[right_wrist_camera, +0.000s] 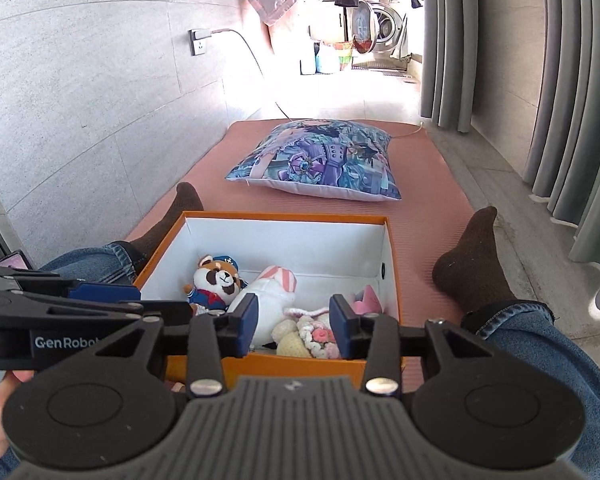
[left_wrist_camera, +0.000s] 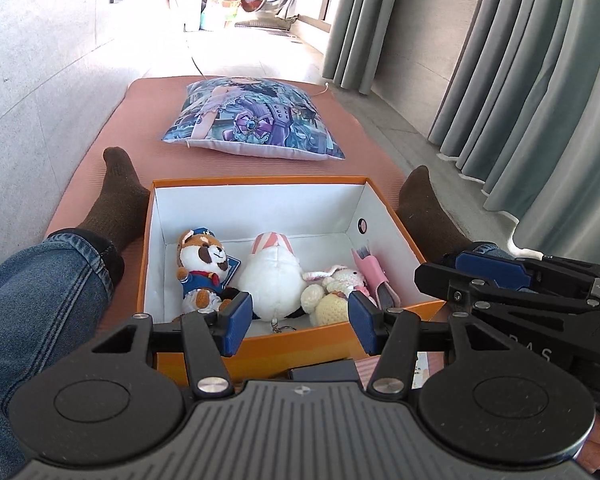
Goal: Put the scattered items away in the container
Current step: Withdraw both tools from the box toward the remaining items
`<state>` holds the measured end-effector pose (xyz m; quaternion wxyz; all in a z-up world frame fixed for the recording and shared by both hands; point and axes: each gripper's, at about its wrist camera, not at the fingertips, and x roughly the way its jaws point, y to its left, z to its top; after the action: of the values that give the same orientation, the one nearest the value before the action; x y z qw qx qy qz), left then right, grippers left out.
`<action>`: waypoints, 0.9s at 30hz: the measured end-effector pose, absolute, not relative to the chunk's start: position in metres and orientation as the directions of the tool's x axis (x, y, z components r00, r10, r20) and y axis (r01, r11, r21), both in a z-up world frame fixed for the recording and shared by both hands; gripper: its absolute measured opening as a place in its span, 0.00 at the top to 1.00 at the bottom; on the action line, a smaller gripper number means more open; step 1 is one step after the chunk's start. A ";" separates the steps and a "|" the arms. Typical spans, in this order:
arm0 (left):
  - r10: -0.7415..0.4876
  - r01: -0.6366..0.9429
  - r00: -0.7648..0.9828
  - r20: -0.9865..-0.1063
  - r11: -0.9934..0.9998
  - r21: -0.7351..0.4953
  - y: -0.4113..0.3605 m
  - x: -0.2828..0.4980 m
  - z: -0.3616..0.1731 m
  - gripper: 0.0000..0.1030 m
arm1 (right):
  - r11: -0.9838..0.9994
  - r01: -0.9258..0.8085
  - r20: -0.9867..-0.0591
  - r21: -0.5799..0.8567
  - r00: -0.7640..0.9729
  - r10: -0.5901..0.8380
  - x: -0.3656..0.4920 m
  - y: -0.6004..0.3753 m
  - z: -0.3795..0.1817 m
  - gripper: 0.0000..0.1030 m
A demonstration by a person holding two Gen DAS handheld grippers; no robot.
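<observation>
An orange box [left_wrist_camera: 260, 180] with white inner walls stands on the pink mat between the person's legs; it also shows in the right wrist view [right_wrist_camera: 284, 217]. Inside lie a red panda plush [left_wrist_camera: 200, 266], a white plush with pink stripes [left_wrist_camera: 272, 276], a cream crocheted bunny [left_wrist_camera: 332, 288] and a pink case [left_wrist_camera: 374, 276]. The same toys show in the right wrist view: panda [right_wrist_camera: 218, 282], white plush [right_wrist_camera: 270, 296], bunny [right_wrist_camera: 304, 332]. My left gripper [left_wrist_camera: 298, 322] is open and empty above the box's near wall. My right gripper [right_wrist_camera: 294, 326] is open and empty above the near wall.
A printed cushion [left_wrist_camera: 256, 120] lies on the mat [left_wrist_camera: 140, 128] beyond the box. Socked feet [left_wrist_camera: 118, 196] [left_wrist_camera: 424, 204] flank the box. Grey curtains [left_wrist_camera: 520, 60] hang on the right. A dark flat item [left_wrist_camera: 324, 370] lies just before the box. A wall [right_wrist_camera: 80, 100] runs on the left.
</observation>
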<state>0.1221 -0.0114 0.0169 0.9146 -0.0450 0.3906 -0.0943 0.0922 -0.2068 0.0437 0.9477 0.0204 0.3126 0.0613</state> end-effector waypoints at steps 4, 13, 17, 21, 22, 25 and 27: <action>-0.218 0.157 0.641 -0.736 0.976 -0.152 -0.008 0.111 0.013 0.39 | 0.990 -0.093 -0.600 0.102 0.788 0.136 0.078 -0.204 0.039 0.56; -0.245 0.065 0.476 -0.844 0.967 -0.244 0.020 0.096 -0.019 0.39 | 0.989 -0.052 -0.708 0.141 0.693 0.137 0.057 -0.210 0.003 0.55; -0.261 -0.002 0.389 -0.884 0.959 -0.284 0.029 0.092 -0.040 0.39 | 0.993 -0.012 -0.771 0.116 0.629 0.098 0.055 -0.213 -0.022 0.56; -0.270 -0.043 0.342 -0.900 0.952 -0.302 0.034 0.089 -0.057 0.39 | 0.994 0.018 -0.820 0.105 0.567 0.076 0.053 -0.219 -0.044 0.56; -0.268 -0.046 0.340 -0.901 0.953 -0.300 0.034 0.088 -0.059 0.39 | 0.994 0.027 -0.828 0.102 0.557 0.069 0.052 -0.221 -0.048 0.56; -0.253 -0.031 0.353 -0.901 0.959 -0.281 0.033 0.088 -0.065 0.39 | 0.994 0.073 -0.857 0.087 0.514 0.038 0.057 -0.228 -0.063 0.54; -0.259 -0.007 0.353 -0.899 0.960 -0.279 0.030 0.091 -0.069 0.39 | 0.991 0.096 -0.880 0.088 0.475 0.032 0.064 -0.234 -0.073 0.48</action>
<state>0.0908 0.0296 -0.0694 0.8139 -0.1179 0.5637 -0.0772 0.0644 -0.2339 -0.0726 0.8564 0.0625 0.5123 -0.0185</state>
